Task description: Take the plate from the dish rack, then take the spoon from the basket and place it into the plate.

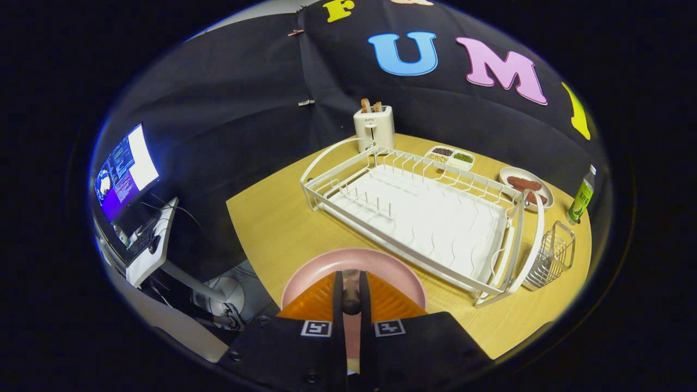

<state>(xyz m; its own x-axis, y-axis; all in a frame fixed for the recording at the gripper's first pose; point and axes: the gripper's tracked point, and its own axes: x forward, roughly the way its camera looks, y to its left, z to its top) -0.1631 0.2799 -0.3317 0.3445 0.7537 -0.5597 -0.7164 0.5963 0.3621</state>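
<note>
The gripper (352,302) has its fingers nearly closed on a dark handle, likely the spoon's, over the pink plate (326,267). At 2 o'clock, the dish rack (414,209) and basket (552,253) look empty, so only the release seems left.

A white toaster (374,127) holding bread stands at the table's (272,228) far edge. Nearby: a divided snack tray (450,157), a green bottle (582,197). A monitor (126,173) sits off-table.
</note>
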